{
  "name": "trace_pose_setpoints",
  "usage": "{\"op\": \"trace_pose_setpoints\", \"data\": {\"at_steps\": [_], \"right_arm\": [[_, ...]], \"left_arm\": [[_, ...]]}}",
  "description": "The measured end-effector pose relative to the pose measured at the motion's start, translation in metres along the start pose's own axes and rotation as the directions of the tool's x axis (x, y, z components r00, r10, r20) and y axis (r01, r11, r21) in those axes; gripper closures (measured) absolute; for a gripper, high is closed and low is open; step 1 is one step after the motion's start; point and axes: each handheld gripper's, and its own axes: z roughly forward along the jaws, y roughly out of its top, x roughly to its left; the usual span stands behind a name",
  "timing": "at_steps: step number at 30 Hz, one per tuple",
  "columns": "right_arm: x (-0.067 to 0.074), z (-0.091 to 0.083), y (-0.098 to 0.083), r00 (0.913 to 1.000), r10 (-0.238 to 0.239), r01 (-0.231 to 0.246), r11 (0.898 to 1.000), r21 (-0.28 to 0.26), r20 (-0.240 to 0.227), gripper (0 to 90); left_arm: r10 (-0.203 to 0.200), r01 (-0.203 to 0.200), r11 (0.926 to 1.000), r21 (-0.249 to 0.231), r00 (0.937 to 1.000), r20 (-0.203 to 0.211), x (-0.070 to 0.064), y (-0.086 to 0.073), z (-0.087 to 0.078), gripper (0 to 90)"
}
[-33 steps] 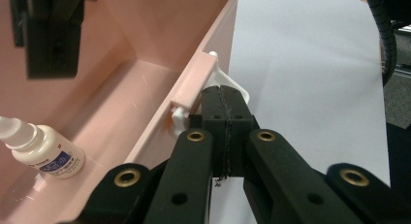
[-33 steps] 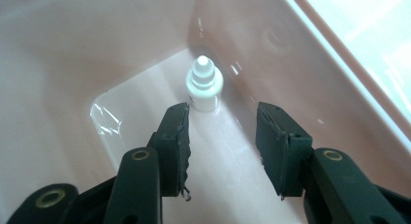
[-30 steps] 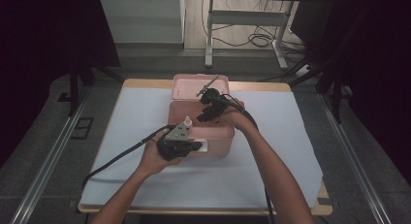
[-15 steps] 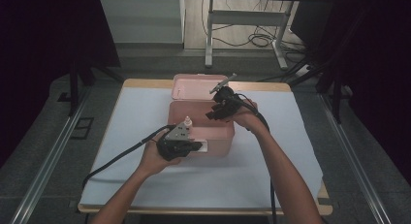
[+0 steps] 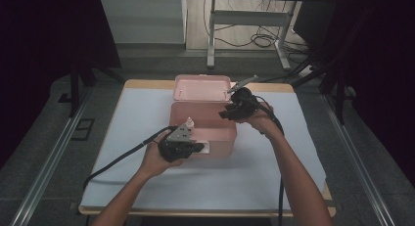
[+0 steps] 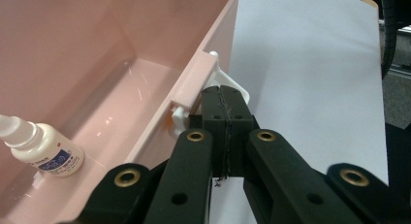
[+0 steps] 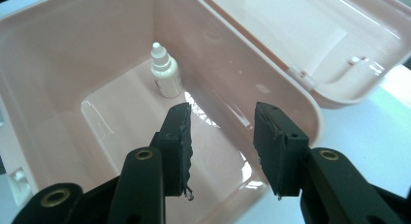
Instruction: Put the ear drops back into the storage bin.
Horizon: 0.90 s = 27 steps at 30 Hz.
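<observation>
Right gripper (image 7: 220, 151), jaws apart and empty, has drawn back from the box (image 7: 58, 151); bottle (image 7: 165, 74) left inside; left gripper (image 6: 227, 117) jaws together at the latch (image 6: 194, 86).

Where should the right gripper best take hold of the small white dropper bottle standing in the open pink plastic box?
Probably at the small white dropper bottle's round body below the cap, coming straight down. It stands upright near a corner of the open pink plastic box, whose tall walls block any sideways approach.
</observation>
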Motion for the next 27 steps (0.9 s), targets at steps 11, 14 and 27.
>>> {"op": "trace_pose_setpoints", "data": {"at_steps": [11, 14, 27], "right_arm": [[-0.01, -0.017, -0.011, 0.9987, 0.041, -0.039, 0.998, -0.048, 0.03, 57.3], [-0.013, -0.021, -0.014, 0.998, 0.051, -0.048, 0.997, -0.056, 0.038, 57.1], [-0.024, -0.028, -0.021, 0.9944, 0.087, -0.083, 0.994, -0.072, 0.059, 56.0]], "left_arm": [[0.001, -0.001, 1.0, 0.0, 1.0, 0.001, 0.0, 0.0, 0.0, 90.0], [0.001, -0.001, 1.0, 0.0, 1.0, 0.001, 0.0, 0.0, 0.0, 90.0], [0.0, 0.0, 1.0, 0.0, 1.0, 0.004, 0.001, 0.0, 0.0, 90.0]]}}
